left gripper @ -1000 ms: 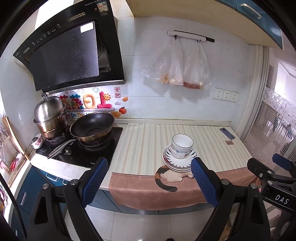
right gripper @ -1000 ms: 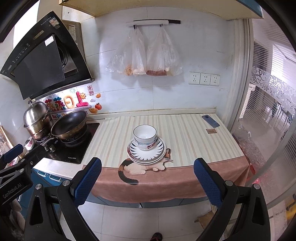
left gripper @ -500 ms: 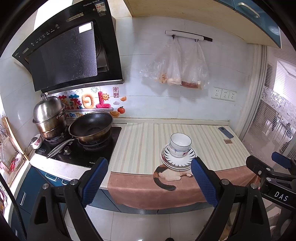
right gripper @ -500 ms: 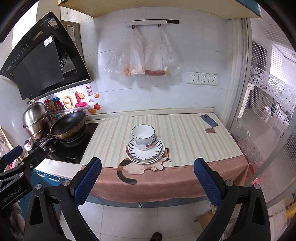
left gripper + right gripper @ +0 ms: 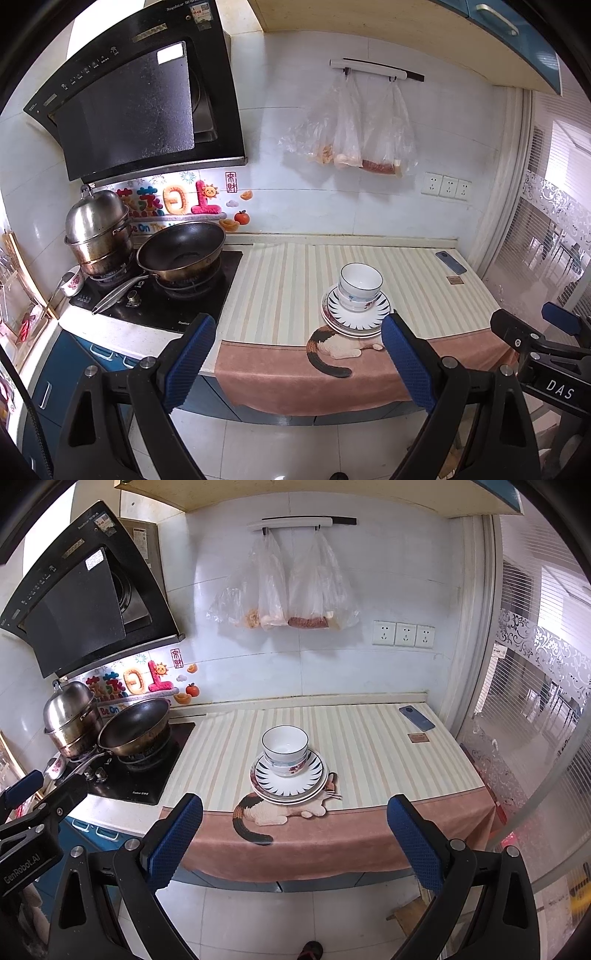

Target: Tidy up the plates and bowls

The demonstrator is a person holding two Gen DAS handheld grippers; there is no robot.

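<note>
A stack of white bowls (image 5: 359, 286) (image 5: 284, 749) with dark rims sits on a stack of plates (image 5: 380, 310) (image 5: 314, 775) with a blue ray pattern, near the front of the striped counter. My left gripper (image 5: 295, 350) hangs open over the floor, short of the counter edge, with the stack ahead and to the right. My right gripper (image 5: 295, 830) is open too, back from the counter, with the stack straight ahead between its blue pads. Nothing is held in either.
A black wok (image 5: 181, 251) and a steel steamer pot (image 5: 98, 229) stand on the stove at left, under a black hood (image 5: 140, 99). A phone (image 5: 416, 718) lies at the back right. Plastic bags (image 5: 288, 587) hang on the wall. A pink cat-print cloth (image 5: 332, 834) drapes the counter front.
Both grippers have drifted slightly back from the counter, so the dish stack looks a little smaller and further. The dishes have not moved. Both stay open.
</note>
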